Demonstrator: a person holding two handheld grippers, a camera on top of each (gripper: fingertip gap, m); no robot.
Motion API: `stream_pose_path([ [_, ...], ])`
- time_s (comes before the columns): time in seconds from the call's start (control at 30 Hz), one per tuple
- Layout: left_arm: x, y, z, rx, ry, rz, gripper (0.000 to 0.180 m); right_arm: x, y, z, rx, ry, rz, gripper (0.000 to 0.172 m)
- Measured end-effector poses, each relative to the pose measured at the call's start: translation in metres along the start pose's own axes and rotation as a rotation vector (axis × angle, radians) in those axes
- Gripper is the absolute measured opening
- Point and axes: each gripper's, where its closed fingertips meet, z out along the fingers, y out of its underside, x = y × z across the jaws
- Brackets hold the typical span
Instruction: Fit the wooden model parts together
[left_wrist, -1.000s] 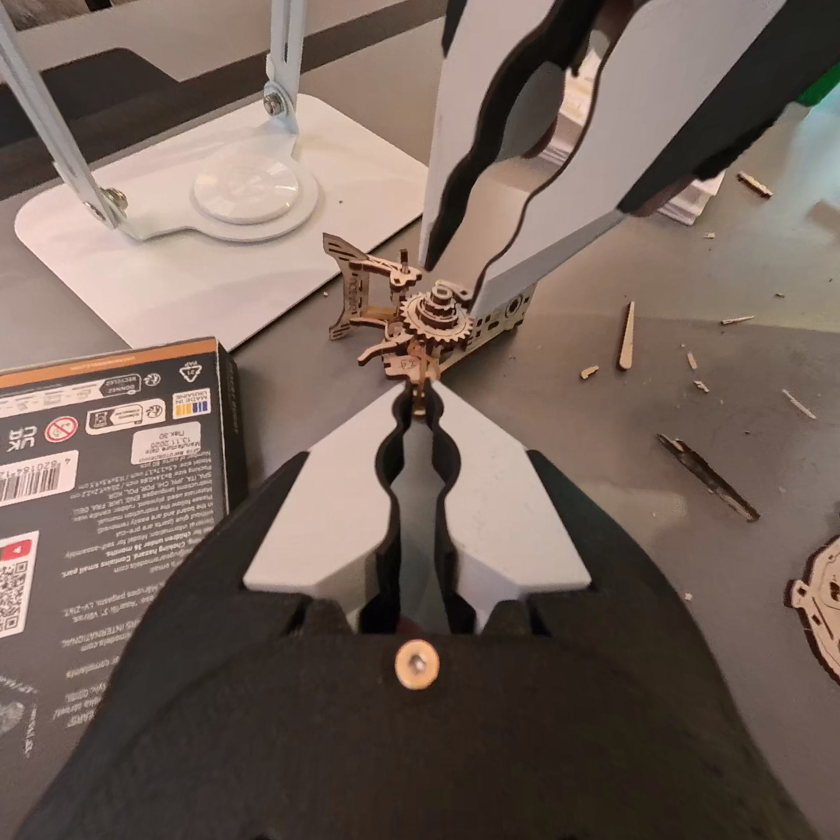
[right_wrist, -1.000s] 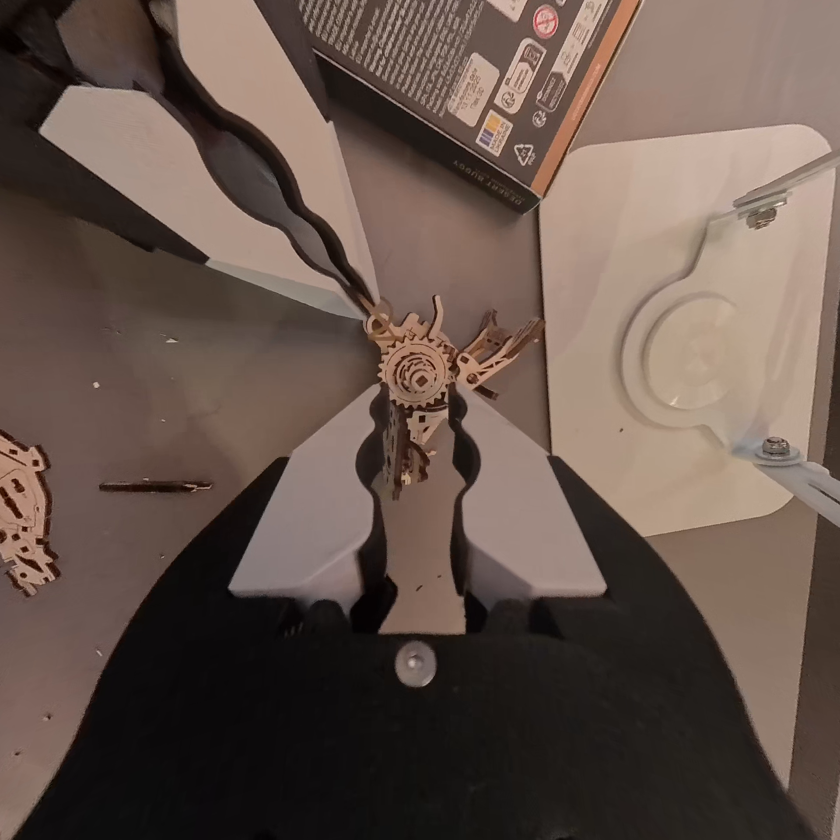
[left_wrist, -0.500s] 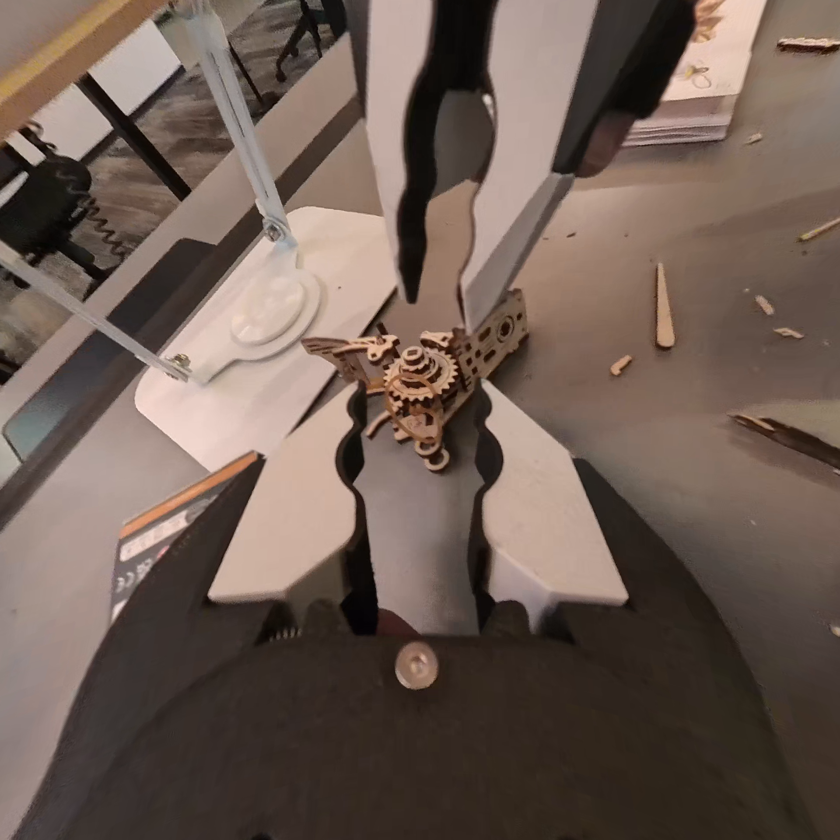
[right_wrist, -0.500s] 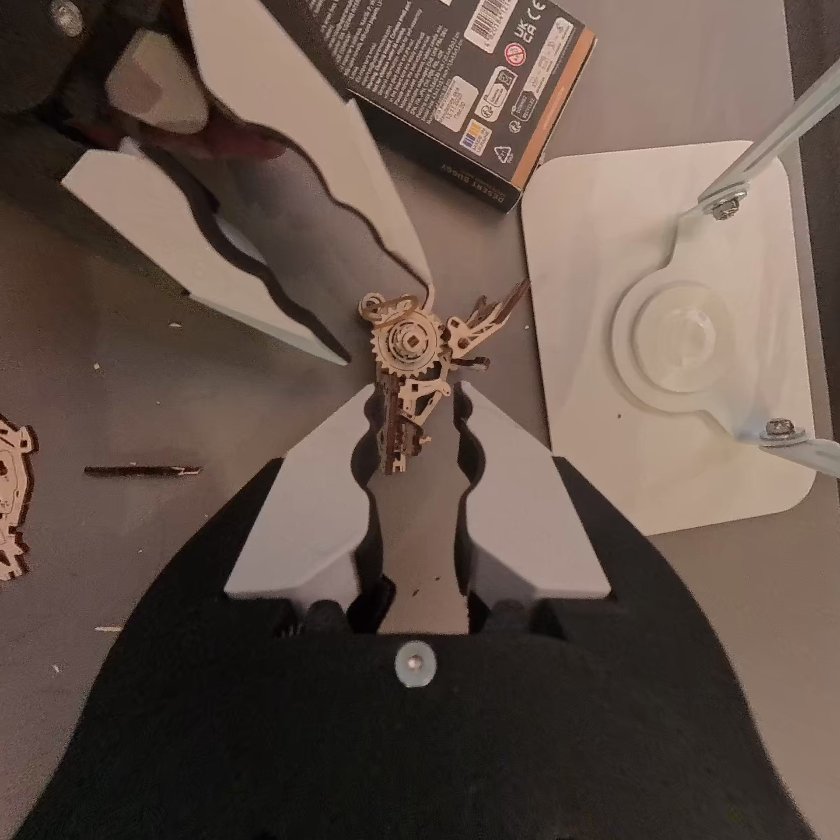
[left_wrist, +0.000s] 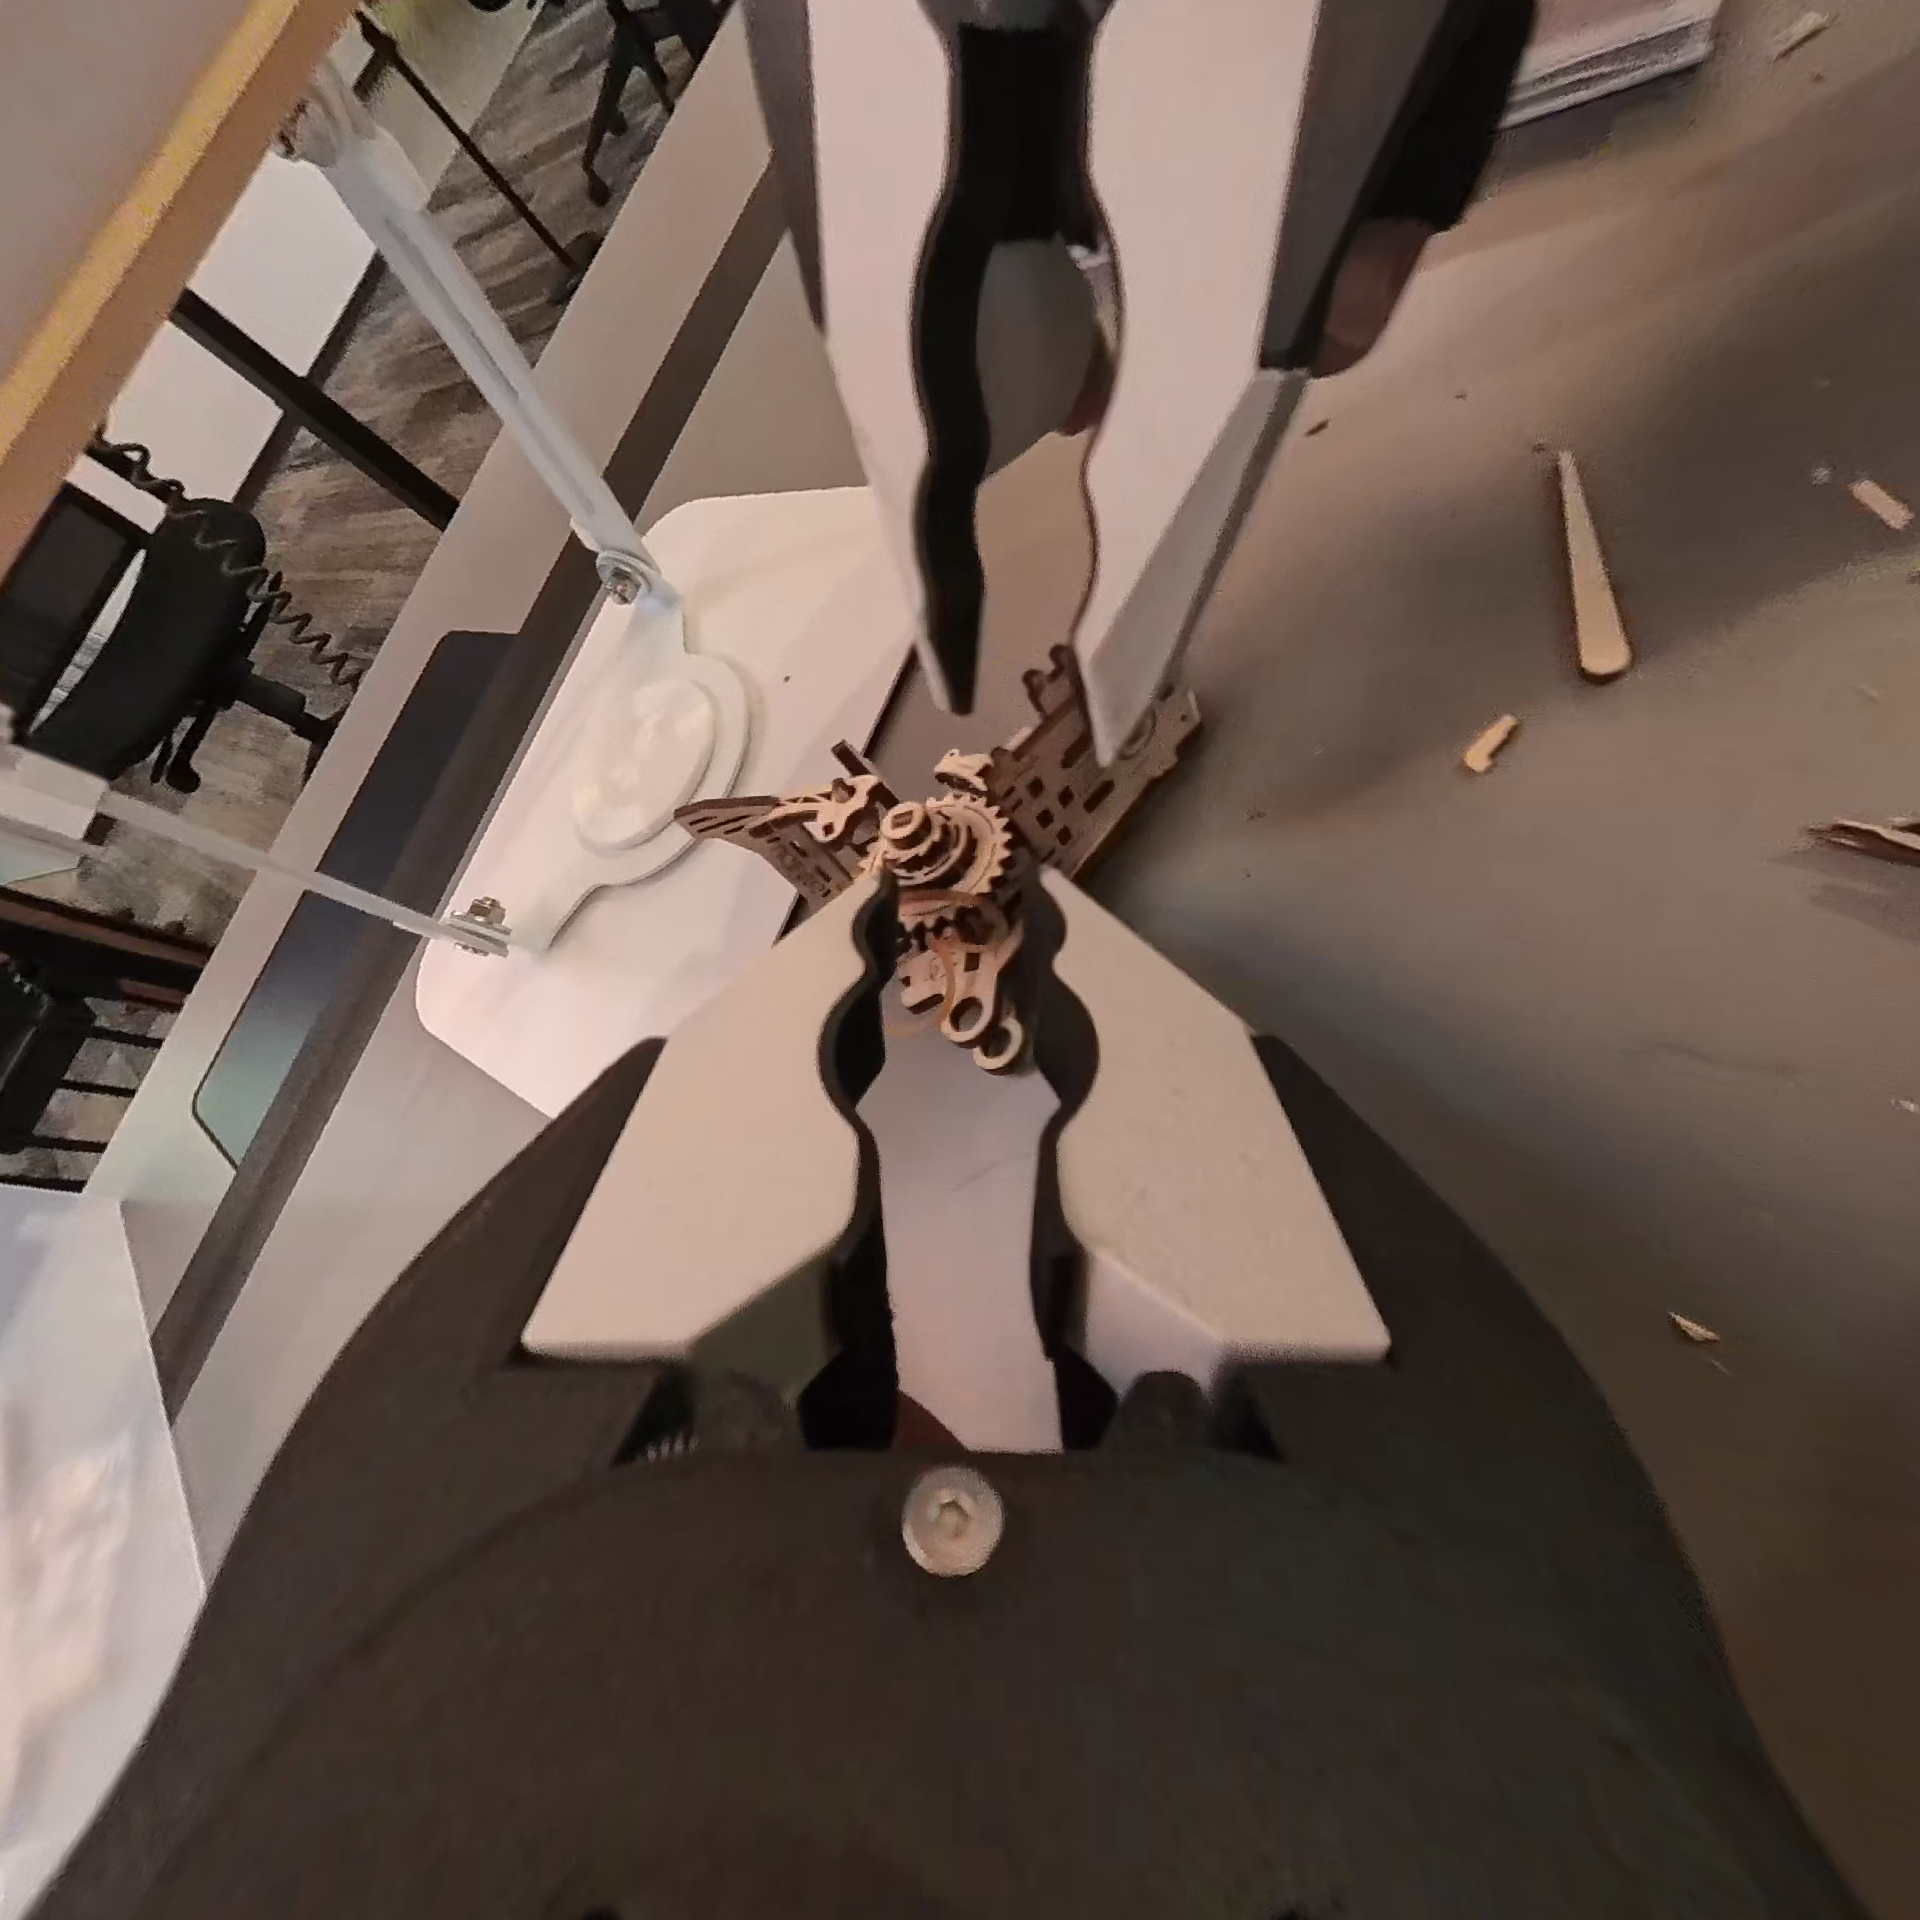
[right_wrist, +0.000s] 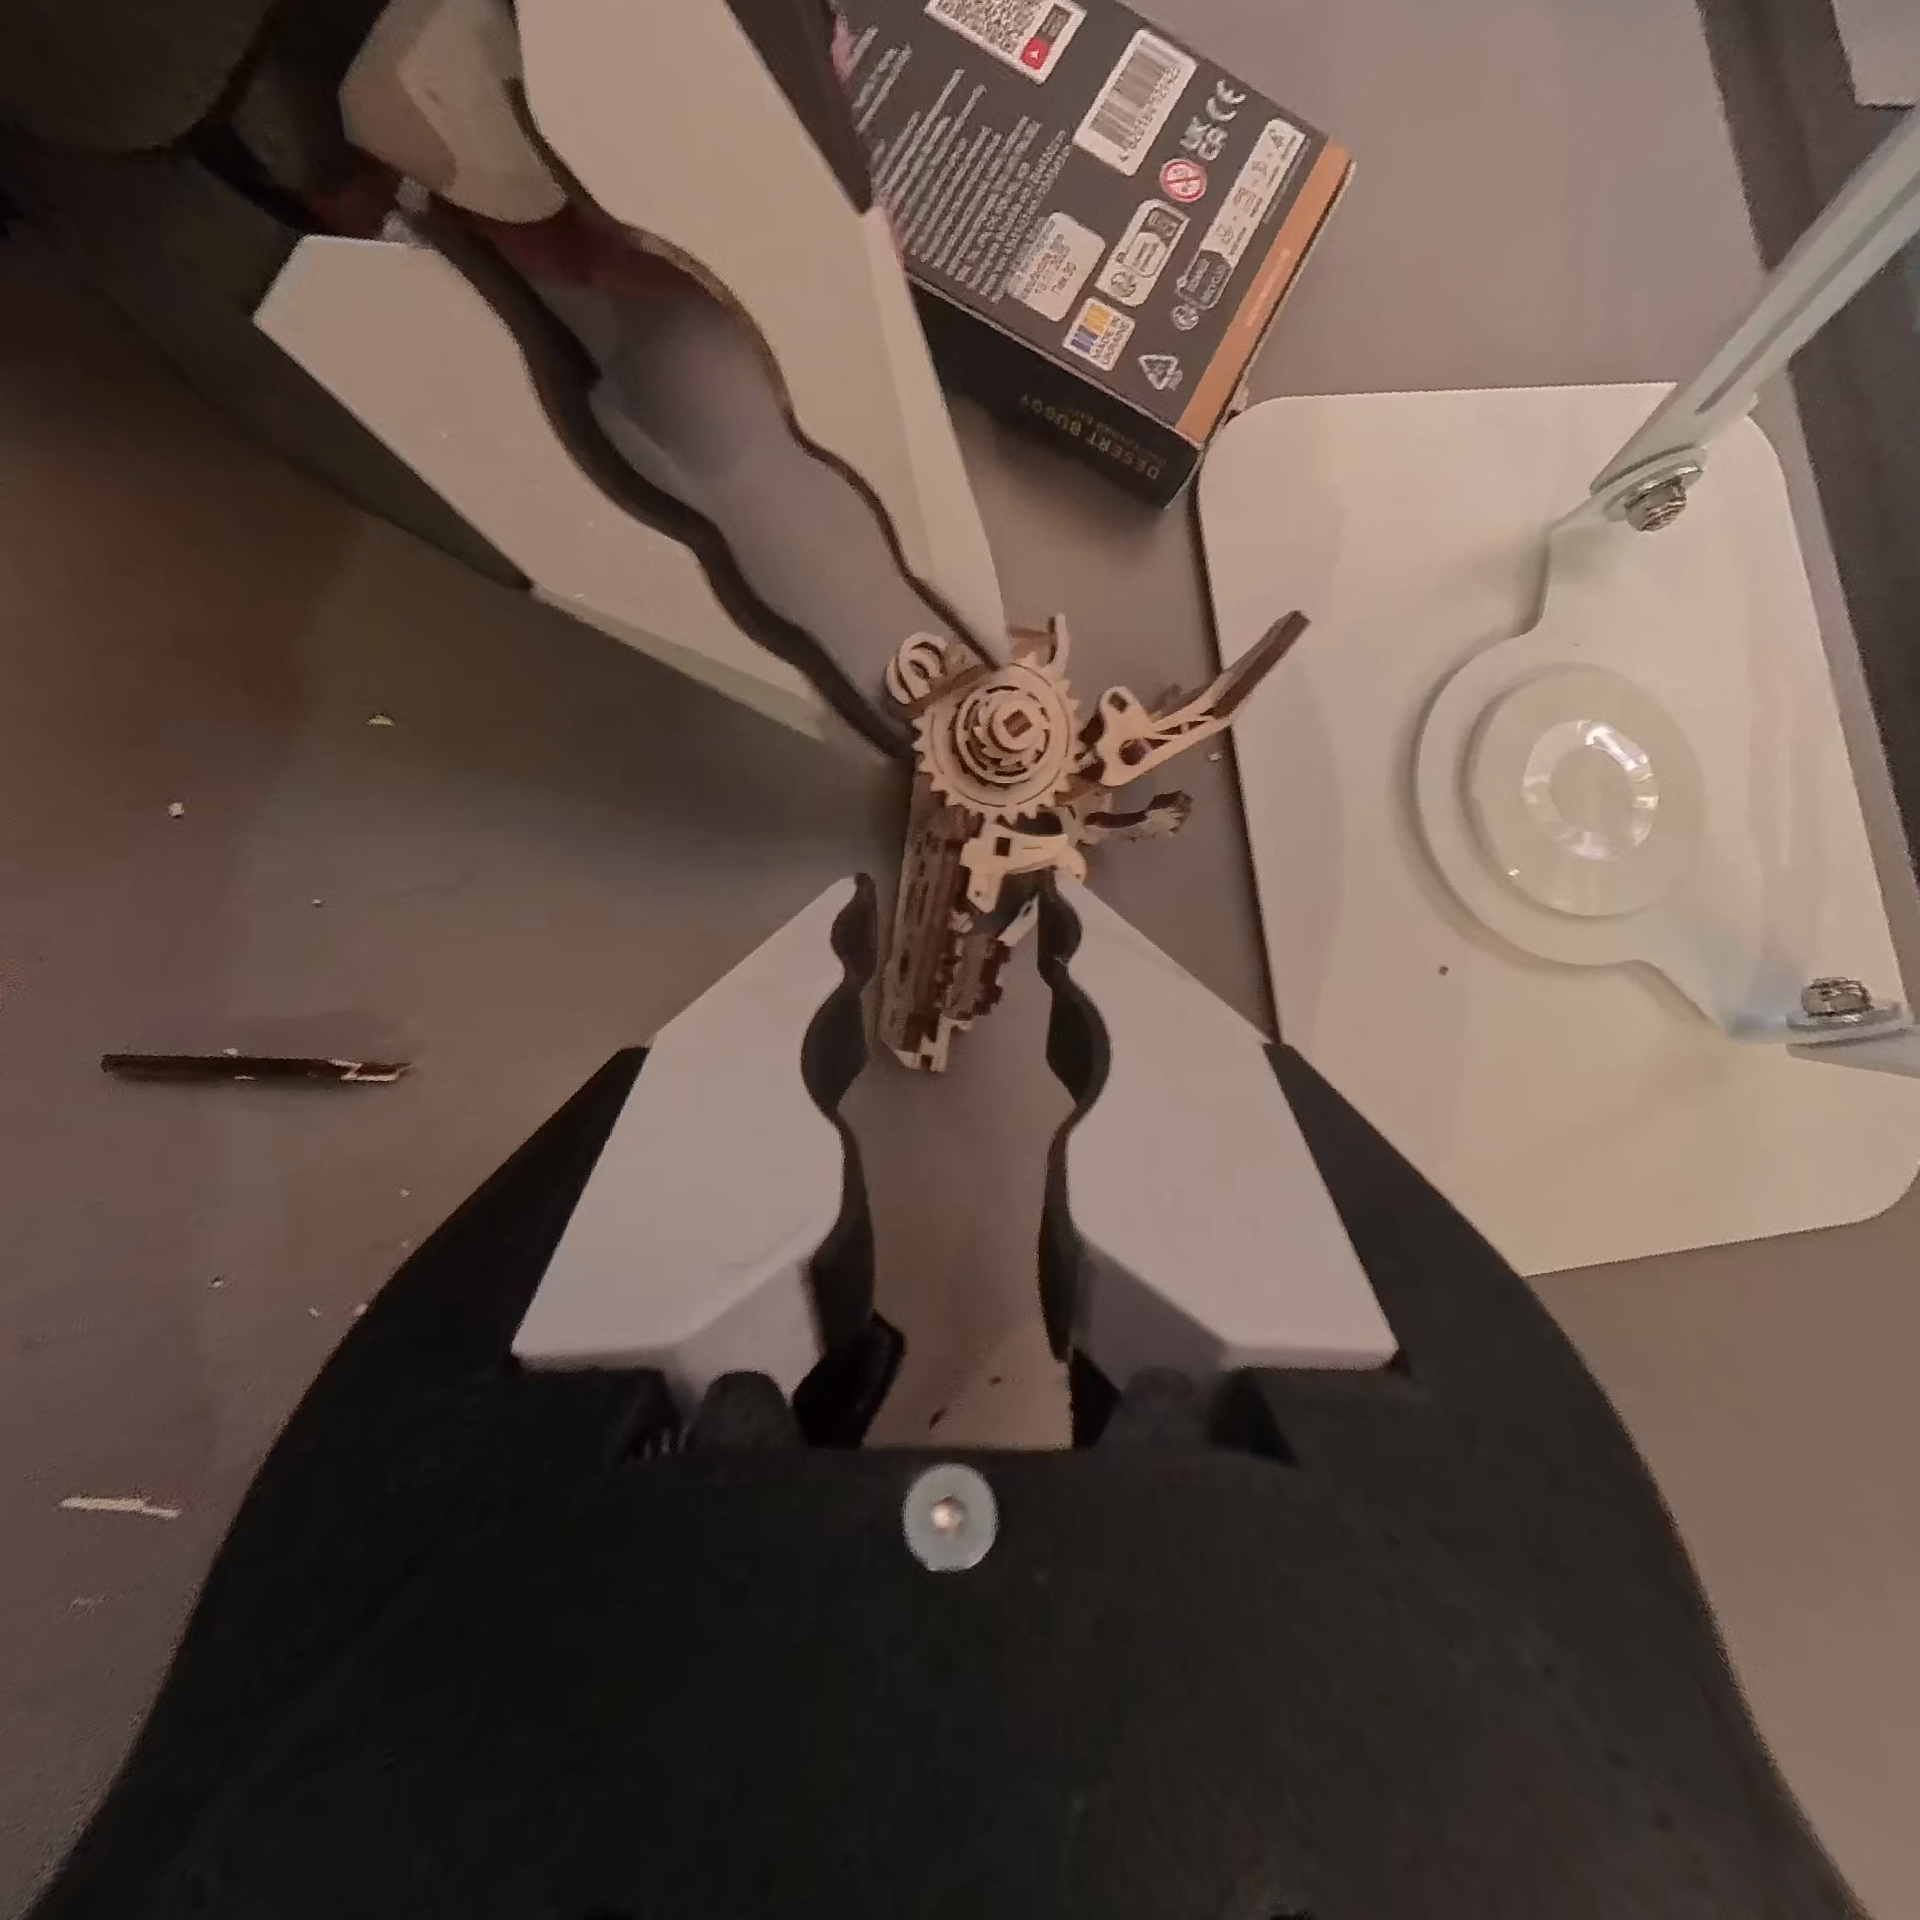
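Grey table (right_wrist: 312, 883) carries wood scraps; at twelve o'clock, both my jaws clamp the small pale laser-cut wooden gear model (left_wrist: 951, 862). I judge it light, brittle: I'd grip its slotted frame.

Two close wrist views, looking down along opposed fingers from facing sides, sharing the wooden model (left_wrist: 951, 862) (right_wrist: 987, 790) and white base plate (left_wrist: 582, 852) (right_wrist: 1455, 727).

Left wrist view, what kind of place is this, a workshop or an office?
Probably an office used for hobby assembly: office chairs on carpet behind, a grey desk strewn with wood offcuts, and a small wooden gear model.
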Motion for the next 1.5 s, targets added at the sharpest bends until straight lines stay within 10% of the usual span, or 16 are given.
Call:
stream_pose_path([
  [1.5,-0.005,0.003,0.009,-0.144,0.086,0.367,0.021,0.001,0.007,0.016,0.119,-0.064,0.088,0.034],
])
